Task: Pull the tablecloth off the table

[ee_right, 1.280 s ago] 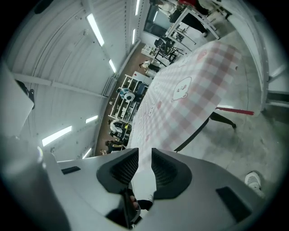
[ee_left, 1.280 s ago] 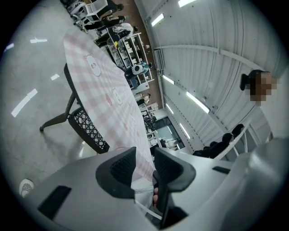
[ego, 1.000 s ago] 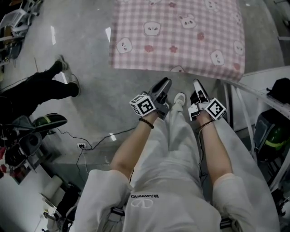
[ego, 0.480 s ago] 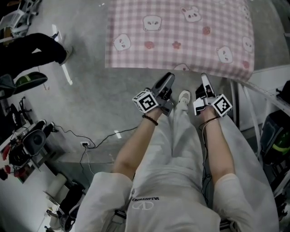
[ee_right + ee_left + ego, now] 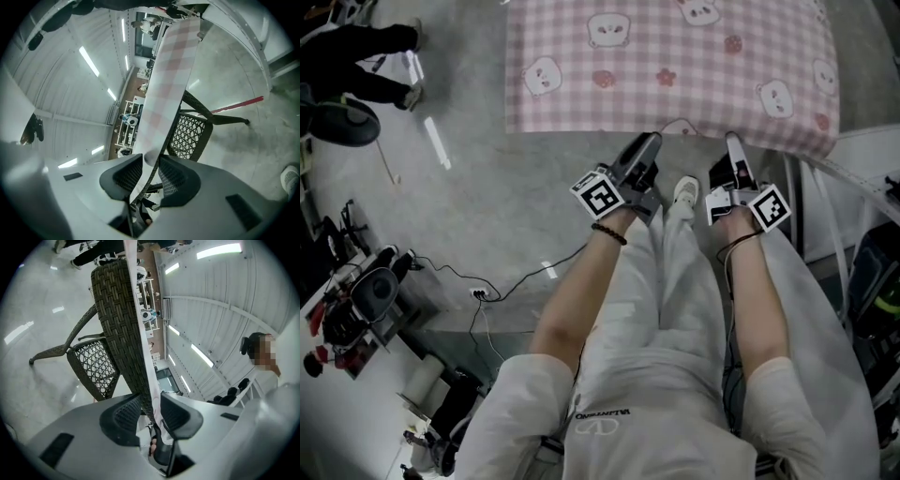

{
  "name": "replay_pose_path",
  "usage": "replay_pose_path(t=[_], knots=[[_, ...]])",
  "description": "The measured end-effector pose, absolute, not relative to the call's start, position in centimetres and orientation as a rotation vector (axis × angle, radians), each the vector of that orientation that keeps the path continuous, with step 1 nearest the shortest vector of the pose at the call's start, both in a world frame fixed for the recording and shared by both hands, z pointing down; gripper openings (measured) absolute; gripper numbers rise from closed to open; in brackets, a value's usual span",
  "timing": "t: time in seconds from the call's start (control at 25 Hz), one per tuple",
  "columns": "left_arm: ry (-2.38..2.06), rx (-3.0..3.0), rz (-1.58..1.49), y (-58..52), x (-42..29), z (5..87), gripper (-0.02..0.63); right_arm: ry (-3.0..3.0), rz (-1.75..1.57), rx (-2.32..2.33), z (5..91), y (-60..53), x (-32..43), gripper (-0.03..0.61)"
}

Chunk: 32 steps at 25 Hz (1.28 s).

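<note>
grey polished floor [image 5: 487,216] under a wicker table [image 5: 115,310], pink bear-print tablecloth [image 5: 675,80] lying fully spread on top, left tool [image 5: 648,142] and right tool [image 5: 733,142] each pinched narrow on its near hem, pull seemingly not yet begun.

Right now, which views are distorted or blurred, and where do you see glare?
Head view: sharp, mild wide-angle bend, bright light streaks on the floor. Left gripper view: strong fisheye, black round border, woven table edge curved. Right gripper view: same fisheye; tablecloth near the lens looks soft; ceiling lights glare.
</note>
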<state>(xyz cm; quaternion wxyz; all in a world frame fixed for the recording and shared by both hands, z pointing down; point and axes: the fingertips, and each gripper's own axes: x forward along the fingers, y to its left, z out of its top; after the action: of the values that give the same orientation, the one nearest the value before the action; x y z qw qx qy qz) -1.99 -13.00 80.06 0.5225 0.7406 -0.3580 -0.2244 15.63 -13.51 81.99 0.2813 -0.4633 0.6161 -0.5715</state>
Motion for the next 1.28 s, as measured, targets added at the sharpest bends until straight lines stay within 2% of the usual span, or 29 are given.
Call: replay_pose_path(t=[0.32, 0.48, 0.64, 0.76, 1.28], knots=[[-0.797, 1.699, -0.690, -14.4, -1.9, 79.8, 0.109, 1.618, -1.505, -1.193, 81.5, -14.2, 15.4, 0.094], [-0.802, 1.680, -0.719, -14.8, -2.1, 79.7, 0.045, 1.597, -1.506, -1.187, 81.5, -14.3, 15.3, 0.061], [-0.806, 1.669, -0.731, -14.9, -2.2, 79.6, 0.009, 1.581, -1.507, -1.183, 81.1, -14.3, 15.3, 0.034], [-0.791, 1.660, -0.747, -14.8, -2.2, 79.5, 0.005, 1.564, -1.497, -1.168, 80.9, -14.2, 15.3, 0.014], [-0.765, 1.637, -0.763, -14.8, -2.2, 79.2, 0.002, 1.523, -1.500, -1.160, 80.1, -13.8, 15.3, 0.011]])
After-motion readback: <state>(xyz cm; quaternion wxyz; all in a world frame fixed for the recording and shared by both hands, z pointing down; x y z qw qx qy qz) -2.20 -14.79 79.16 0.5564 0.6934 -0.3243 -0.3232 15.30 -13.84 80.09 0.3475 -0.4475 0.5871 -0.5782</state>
